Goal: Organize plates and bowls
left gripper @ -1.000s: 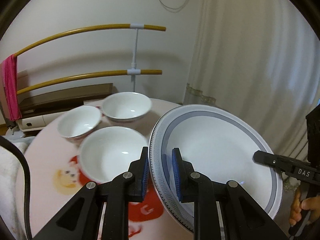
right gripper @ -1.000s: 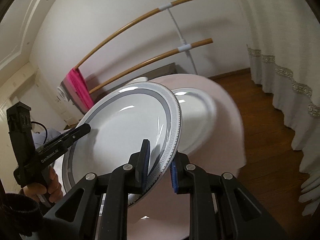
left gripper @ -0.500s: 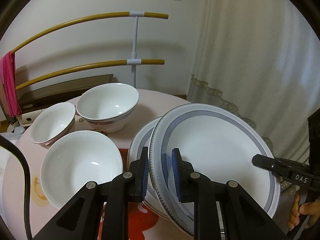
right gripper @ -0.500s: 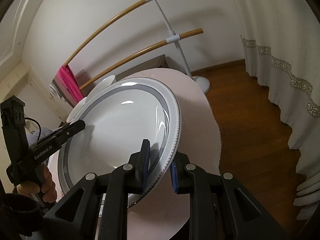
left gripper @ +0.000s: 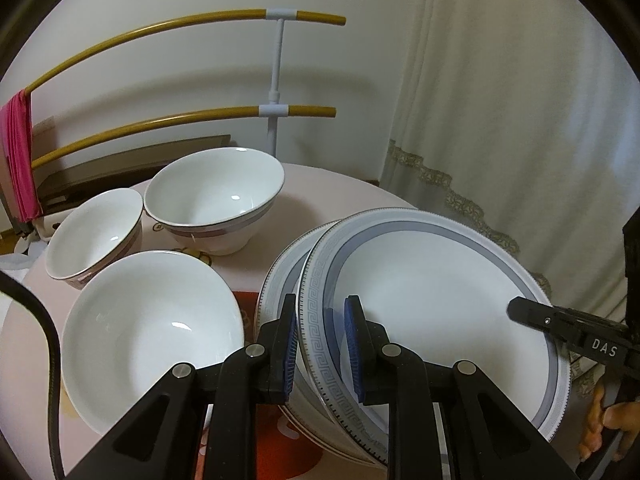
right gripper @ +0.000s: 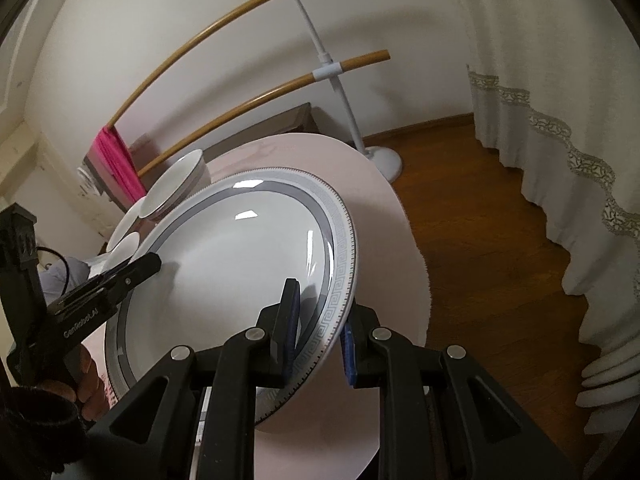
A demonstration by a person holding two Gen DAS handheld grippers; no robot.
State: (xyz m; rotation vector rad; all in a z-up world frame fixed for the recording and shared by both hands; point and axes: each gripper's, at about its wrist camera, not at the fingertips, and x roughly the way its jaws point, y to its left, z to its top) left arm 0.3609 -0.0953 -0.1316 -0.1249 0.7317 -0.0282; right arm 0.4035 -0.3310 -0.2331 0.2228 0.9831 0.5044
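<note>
Table edge: the round pink table ends just right of the held plate; past this edge is wooden floor and a white curtain.
Open room: free table surface lies behind the plates; on the left three bowls stand close together.
Bowls: near bowl, small bowl and tall bowl, all white and upright, the near bowl just beside the plate stack.
Held plate: big, white inside, grey band and key pattern on the rim; it is tilted a little, above a second similar plate that lies on the table.
Left gripper: narrow, pads clamped on the plate's left rim.
Right gripper: narrow, pads clamped on the opposite rim.
Background: a rack with wooden bars and a pink cloth.
</note>
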